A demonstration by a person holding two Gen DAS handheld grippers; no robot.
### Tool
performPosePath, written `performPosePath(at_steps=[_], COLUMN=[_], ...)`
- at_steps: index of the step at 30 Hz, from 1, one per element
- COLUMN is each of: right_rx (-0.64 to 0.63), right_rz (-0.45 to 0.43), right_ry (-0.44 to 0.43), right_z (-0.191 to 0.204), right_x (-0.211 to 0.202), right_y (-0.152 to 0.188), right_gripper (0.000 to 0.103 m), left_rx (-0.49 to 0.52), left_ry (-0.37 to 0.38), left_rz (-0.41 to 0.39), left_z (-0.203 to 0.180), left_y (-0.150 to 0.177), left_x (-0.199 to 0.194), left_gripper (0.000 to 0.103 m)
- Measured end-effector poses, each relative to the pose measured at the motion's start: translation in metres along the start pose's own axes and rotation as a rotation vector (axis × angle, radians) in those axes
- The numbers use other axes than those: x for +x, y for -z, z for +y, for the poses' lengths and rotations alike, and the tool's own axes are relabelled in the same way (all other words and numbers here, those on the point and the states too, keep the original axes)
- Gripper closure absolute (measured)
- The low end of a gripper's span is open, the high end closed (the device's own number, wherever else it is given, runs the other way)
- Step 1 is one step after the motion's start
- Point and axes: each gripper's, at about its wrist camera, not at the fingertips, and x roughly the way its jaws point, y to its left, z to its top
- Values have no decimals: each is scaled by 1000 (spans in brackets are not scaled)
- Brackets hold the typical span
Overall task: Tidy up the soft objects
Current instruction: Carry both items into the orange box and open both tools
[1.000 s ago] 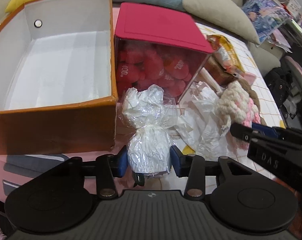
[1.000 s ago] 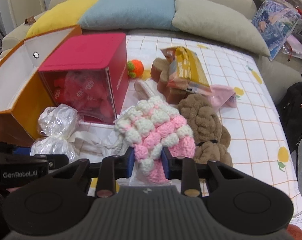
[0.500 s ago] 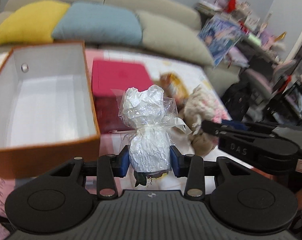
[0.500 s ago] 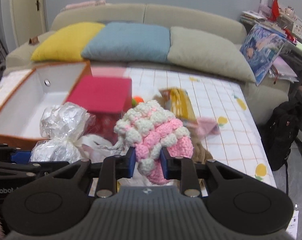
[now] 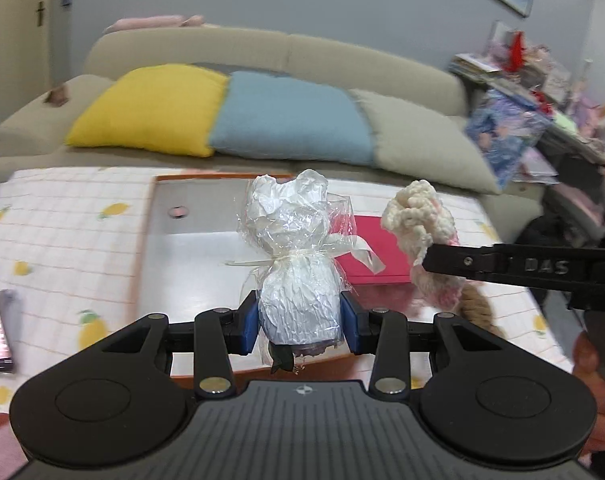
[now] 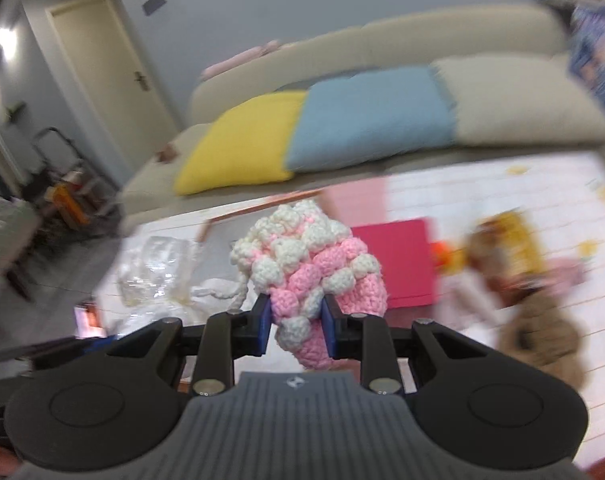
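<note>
My left gripper (image 5: 300, 326) is shut on a white bundle wrapped in clear plastic (image 5: 294, 260) and holds it up over the open orange box (image 5: 190, 248), whose inside is white. My right gripper (image 6: 296, 322) is shut on a pink-and-white crocheted item (image 6: 314, 268) and holds it in the air. The crocheted item also shows in the left wrist view (image 5: 420, 216), to the right of the bundle. The wrapped bundle shows blurred in the right wrist view (image 6: 158, 272), to the left.
A red box (image 5: 378, 250) stands right of the orange box on the lemon-print tablecloth (image 5: 62, 232). A brown plush (image 6: 542, 328) and a yellow packet (image 6: 510, 248) lie at the right. A sofa with yellow, blue and beige cushions (image 5: 286, 120) stands behind.
Both grippers have lifted their loads well above the table. The left moved left over the orange box. The right wrist view has swung left and is blurred.
</note>
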Motion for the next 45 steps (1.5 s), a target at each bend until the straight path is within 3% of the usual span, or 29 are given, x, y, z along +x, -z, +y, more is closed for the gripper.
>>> performPosePath(at_steps=[5,10,17,28,33,37,45], right_rx=[69,76,41,25,22,1,-46], right_rz=[145,281,421,466,497,530,537], right_ry=[-118,-84,-13,15,36,44,51], right_z=[23,34,43,66,66,72,76], right_x=[58,119,175,192,196,204,203], right_y=[0,9,11,15,23,27,23], right_gripper=[78,78,78,76,75,74,75], left_rx=[38,78,92,117,127,111,117], left_ry=[-70,-143,-156,-236,-228,-178,-194], left_rz=[106,230,361,418,449,487,506], left_z=[22,40,69,90,96,96,98], left_y=[-8,-5,12,4,3,5,6], left_x=[20,50,73,81,85,94,100], left_gripper=[57,56,56,56,55,54,46])
